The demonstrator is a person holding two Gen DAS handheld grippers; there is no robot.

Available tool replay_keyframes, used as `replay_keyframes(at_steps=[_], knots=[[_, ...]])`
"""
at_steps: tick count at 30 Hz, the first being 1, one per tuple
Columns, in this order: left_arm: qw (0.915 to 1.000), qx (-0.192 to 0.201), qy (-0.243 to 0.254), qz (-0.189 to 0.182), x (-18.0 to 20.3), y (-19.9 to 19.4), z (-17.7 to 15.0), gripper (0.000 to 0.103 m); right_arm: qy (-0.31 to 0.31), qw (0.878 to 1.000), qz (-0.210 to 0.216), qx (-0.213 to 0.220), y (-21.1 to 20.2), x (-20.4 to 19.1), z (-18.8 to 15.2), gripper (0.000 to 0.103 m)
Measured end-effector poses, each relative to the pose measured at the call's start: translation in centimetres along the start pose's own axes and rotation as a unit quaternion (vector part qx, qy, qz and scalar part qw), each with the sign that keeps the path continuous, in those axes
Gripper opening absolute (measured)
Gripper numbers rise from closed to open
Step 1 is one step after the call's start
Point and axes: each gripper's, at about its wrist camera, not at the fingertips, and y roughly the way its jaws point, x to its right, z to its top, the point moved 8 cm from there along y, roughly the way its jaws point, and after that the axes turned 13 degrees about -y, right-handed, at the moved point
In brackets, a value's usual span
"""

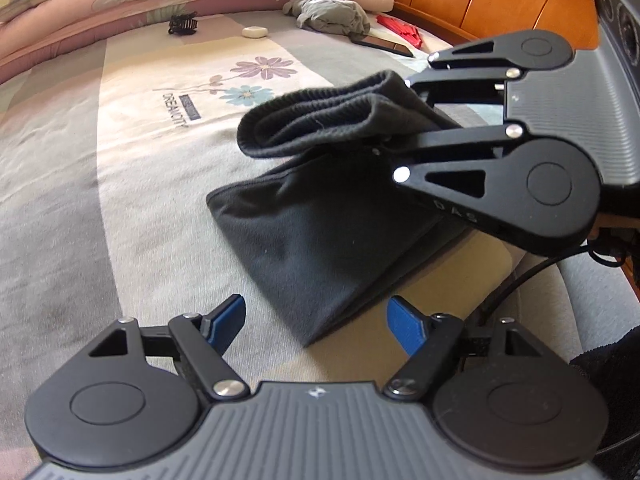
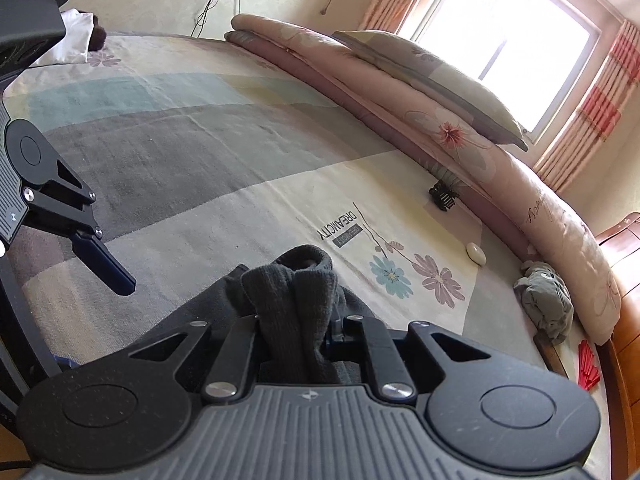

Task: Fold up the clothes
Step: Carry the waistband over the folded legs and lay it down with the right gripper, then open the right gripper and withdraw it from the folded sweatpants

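1. Nearest the left wrist camera, the left gripper [image 1: 316,322] stands wide apart with its blue-padded fingers [image 1: 230,320] bare, poised just above the lower corner of the dark charcoal fleece garment [image 1: 320,240]. No contact with the cloth is visible.
2. Said garment lies partly folded on the patchwork floral bedspread [image 1: 140,160], near the bed's wooden side; its ribbed knit cuff end [image 1: 320,112] is lifted clear of the rest.
3. Right gripper [image 2: 296,320], black and two-fingered, is closed tight on that ribbed end; in its own view the knit bunches upward between the fingers. From the left view it enters from the right side, raised above the bedspread.
4. In the right wrist view the left gripper shows at the left edge, one finger [image 2: 106,264] pointing toward the garment, apart from it.
5. Further out on the bedspread: a black claw hair clip [image 1: 183,24], a small white oval case [image 1: 255,32], a crumpled grey-green garment [image 1: 328,14], a dark flat phone [image 1: 384,44] and a red folded fan [image 1: 400,30], all well apart from the work.
6. Along the far edge lies a pink floral folded quilt [image 2: 460,140] bearing a pale green pillow [image 2: 432,76]; behind these, a bright window [image 2: 500,40] with red-striped curtains [image 2: 596,112].
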Motion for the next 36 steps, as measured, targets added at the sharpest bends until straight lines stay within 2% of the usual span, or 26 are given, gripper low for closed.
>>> replay_keyframes(at_steps=[6, 18, 21, 24, 27, 28, 29, 33, 34, 36], knots=[[0.9999, -0.004, -0.013, 0.005, -0.5, -0.1, -0.7, 0.078, -0.021, 1.000, 0.004, 0.002, 0.3, -1.4, 0.1, 0.015], [0.9990, -0.013, -0.036, 0.020, -1.4, -0.4, -1.9, 0.078, -0.026, 0.998, 0.058, -0.007, 2.1, -4.9, -0.6, 0.022], [0.9988, -0.018, -0.035, 0.030, -1.5, -0.6, -2.0, 0.078, -0.017, 0.995, 0.098, -0.028, 2.8, -5.8, -1.6, 0.030], [0.9986, -0.025, -0.033, 0.034, -1.3, -0.6, -2.0, 0.078, 0.008, 0.991, 0.133, -0.021, 2.4, -5.6, -2.1, 0.042], [0.9983, -0.033, -0.025, 0.040, -1.1, -0.8, -2.2, 0.078, 0.062, 0.981, 0.185, -0.008, 1.3, -4.3, -2.3, 0.061], [0.9982, -0.035, -0.022, 0.044, -1.1, -0.8, -2.3, 0.078, 0.078, 0.977, 0.199, -0.001, 0.7, -3.7, -2.4, 0.071], [0.9980, -0.036, -0.019, 0.047, -1.1, -1.0, -2.3, 0.078, 0.095, 0.972, 0.213, 0.006, 0.2, -3.1, -2.6, 0.076], [0.9977, -0.027, -0.007, 0.061, -0.9, -1.6, -1.5, 0.078, 0.161, 0.950, 0.267, 0.033, -2.0, -0.6, -3.2, 0.079], [0.9976, -0.025, -0.004, 0.064, -0.8, -1.8, -1.3, 0.078, 0.174, 0.947, 0.268, 0.034, -2.4, 0.2, -3.7, 0.082], [0.9980, -0.012, 0.008, 0.061, -0.2, -1.8, 0.0, 0.078, 0.194, 0.949, 0.246, 0.026, -2.8, 2.1, -5.7, 0.083]])
